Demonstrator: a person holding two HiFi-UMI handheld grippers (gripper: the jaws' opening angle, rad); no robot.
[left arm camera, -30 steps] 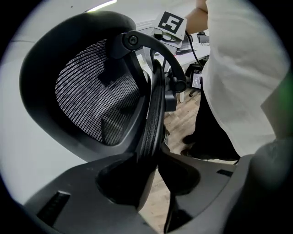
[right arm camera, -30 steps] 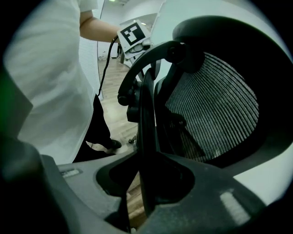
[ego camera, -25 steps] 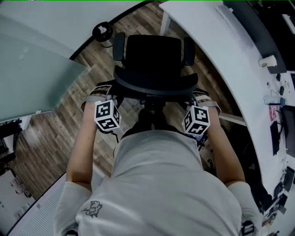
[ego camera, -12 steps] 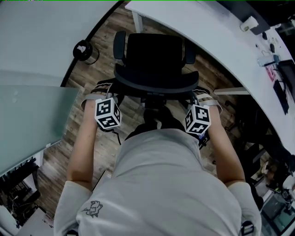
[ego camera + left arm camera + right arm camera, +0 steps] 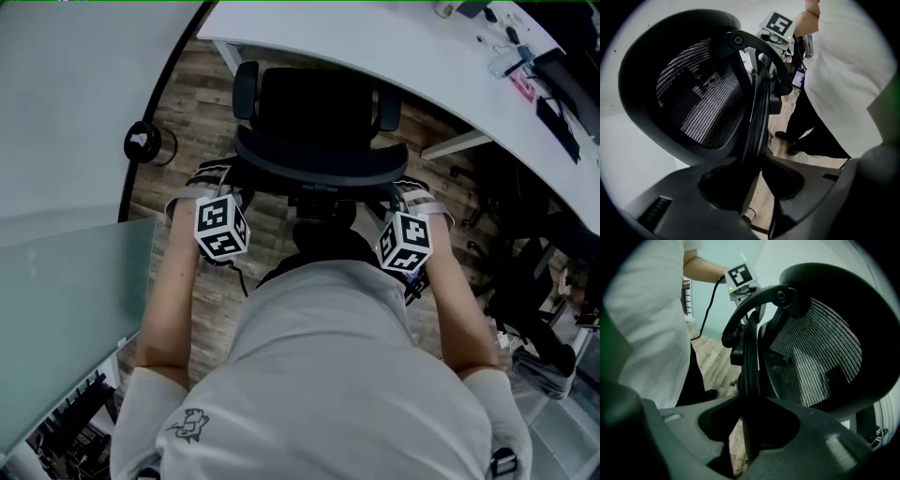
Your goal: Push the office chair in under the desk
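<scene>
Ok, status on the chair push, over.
Clamped on office chair backrest: left gripper, right gripper. Chair front at desk edge, not under yet. Watch desk leg close beside one armrest.

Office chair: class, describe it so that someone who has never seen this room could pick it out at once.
Find the long white desk curving across the top of the head view. Before its near edge, on the wood-plank floor, stands the black office chair, directly ahead of the person. Nothing else nearby has its two armrests and curved mesh back.
</scene>
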